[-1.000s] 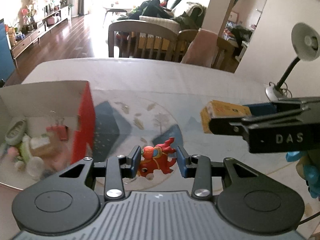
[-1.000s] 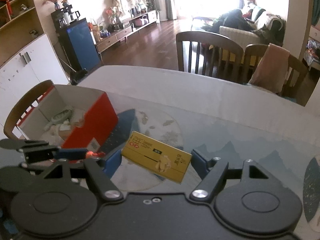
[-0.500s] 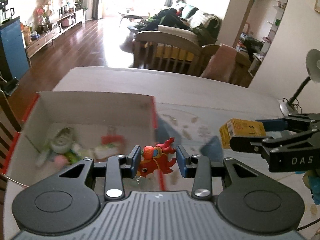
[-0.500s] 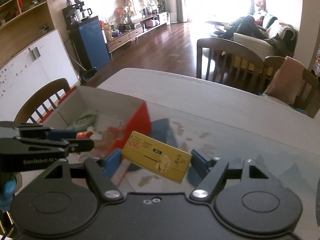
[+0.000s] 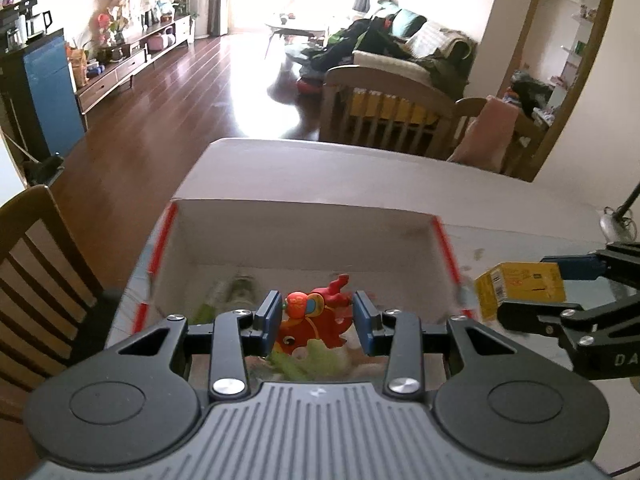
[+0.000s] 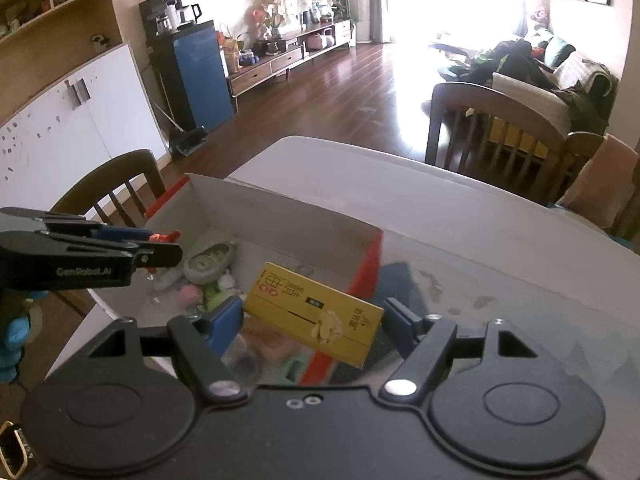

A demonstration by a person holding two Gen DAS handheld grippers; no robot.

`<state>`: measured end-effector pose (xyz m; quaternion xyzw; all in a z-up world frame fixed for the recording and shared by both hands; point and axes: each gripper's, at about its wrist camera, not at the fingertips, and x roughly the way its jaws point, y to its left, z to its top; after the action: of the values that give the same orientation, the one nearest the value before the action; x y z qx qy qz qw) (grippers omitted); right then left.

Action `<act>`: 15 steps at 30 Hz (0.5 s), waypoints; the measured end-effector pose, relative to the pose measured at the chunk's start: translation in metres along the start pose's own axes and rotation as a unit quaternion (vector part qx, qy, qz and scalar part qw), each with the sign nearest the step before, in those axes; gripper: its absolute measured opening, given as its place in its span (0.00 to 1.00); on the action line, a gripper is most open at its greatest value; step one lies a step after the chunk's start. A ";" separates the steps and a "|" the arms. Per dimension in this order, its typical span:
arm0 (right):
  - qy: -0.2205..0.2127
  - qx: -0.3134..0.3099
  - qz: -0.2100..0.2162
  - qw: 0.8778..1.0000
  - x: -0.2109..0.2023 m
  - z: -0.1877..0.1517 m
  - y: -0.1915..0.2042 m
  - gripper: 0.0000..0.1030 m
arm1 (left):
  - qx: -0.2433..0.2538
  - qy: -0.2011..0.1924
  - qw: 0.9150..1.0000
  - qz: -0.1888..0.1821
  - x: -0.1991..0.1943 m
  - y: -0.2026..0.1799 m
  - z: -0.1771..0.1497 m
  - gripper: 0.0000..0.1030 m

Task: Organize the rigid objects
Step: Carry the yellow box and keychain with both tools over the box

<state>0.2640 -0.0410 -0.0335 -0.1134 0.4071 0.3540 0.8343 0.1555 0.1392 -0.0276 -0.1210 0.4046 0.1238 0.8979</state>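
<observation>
Red plastic fish-shaped toy with an orange head (image 5: 316, 320) sits clamped between the blue pads of the left gripper (image 5: 316, 322), held in the air over the inside of the open cardboard box with white inner walls and red outer sides (image 5: 304, 216). From the right wrist view the same left gripper (image 6: 162, 248) enters from the left edge, with only a sliver of the red toy (image 6: 166, 237) showing at its tip, above the near-left part of the box (image 6: 280, 216).

Flat yellow rectangular carton with red and black print (image 6: 314, 314) is grasped by the right gripper (image 6: 314, 320), blue pads pressing on its two short ends, carton tilted with its right end lower. It hangs over the box's right red wall (image 6: 366, 268), partly over the interior and partly over the table. In the left wrist view that carton (image 5: 520, 290) and the right gripper (image 5: 532, 290) sit just outside the box's right edge.

Box contents: a grey-green oval object (image 6: 208, 266), pale green and pink bits, all motion-blurred, can't ID them further.

Box rests on the white table with a glossy patterned mat (image 6: 500, 240). Dark wooden chair (image 5: 36, 280) stands just left of the box. A hand in a blue glove (image 6: 14, 344) is at the left edge of the right wrist view.
</observation>
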 end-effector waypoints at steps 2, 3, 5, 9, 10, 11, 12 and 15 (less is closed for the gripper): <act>0.001 -0.003 -0.002 1.000 0.011 0.005 0.009 0.73 | -0.003 0.010 1.000 0.004 0.008 0.014 0.000 0.37; 0.001 -0.005 -0.003 1.000 0.016 0.007 0.013 0.73 | -0.004 0.014 1.000 0.004 0.012 0.020 -0.001 0.37; 0.005 -0.012 -0.006 1.000 0.030 0.011 0.021 0.73 | 0.000 0.021 1.000 0.009 0.019 0.030 -0.003 0.37; 0.015 -0.019 -0.019 1.000 0.056 0.017 0.032 0.73 | 0.004 0.040 0.999 0.017 0.037 0.044 -0.008 0.37; 0.019 -0.017 -0.020 0.999 0.063 0.019 0.033 0.73 | 0.007 0.045 0.999 0.021 0.042 0.046 -0.009 0.37; 0.023 -0.016 -0.019 0.999 0.070 0.020 0.034 0.73 | 0.010 0.048 0.999 0.023 0.045 0.049 -0.009 0.37; 0.026 -0.016 -0.021 0.999 0.075 0.022 0.035 0.73 | 0.013 0.050 0.998 0.025 0.049 0.051 -0.010 0.37; 0.035 -0.016 -0.025 0.999 0.092 0.023 0.035 0.73 | 0.029 0.053 0.998 0.028 0.058 0.052 -0.013 0.37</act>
<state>0.2928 0.0411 -0.0850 -0.1492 0.4276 0.3354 0.8261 0.1673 0.1917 -0.0861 -0.0900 0.4586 0.1303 0.8744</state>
